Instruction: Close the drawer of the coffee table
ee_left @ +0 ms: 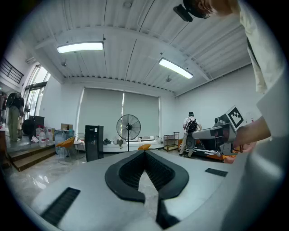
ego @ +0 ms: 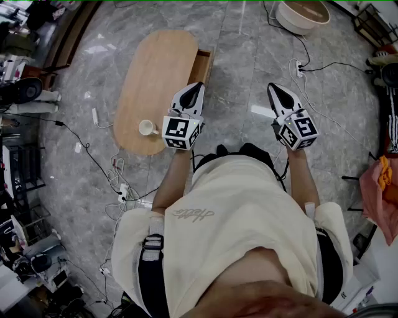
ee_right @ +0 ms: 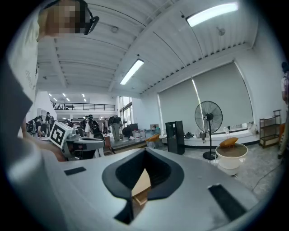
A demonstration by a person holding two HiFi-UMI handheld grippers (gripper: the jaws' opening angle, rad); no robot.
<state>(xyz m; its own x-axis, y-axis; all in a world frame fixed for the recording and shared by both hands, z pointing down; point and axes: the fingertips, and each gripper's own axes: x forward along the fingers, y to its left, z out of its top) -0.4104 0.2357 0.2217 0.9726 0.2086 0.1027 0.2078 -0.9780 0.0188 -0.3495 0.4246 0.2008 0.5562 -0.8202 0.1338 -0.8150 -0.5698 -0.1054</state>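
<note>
Here, coffee table lengthwise away, drawer jutting right, left tool, right tool clenched, empty.

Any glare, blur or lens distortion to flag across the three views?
Head view: strong fisheye, glare patches on the polished floor, otherwise sharp. Left gripper view: round black vignette, ceiling lights blown out. Right gripper view: same vignette, ceiling strip light blown out.

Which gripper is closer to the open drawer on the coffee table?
Left. The left gripper hangs just short of the drawer at the table edge; the right gripper is well off to the side over floor.
</note>
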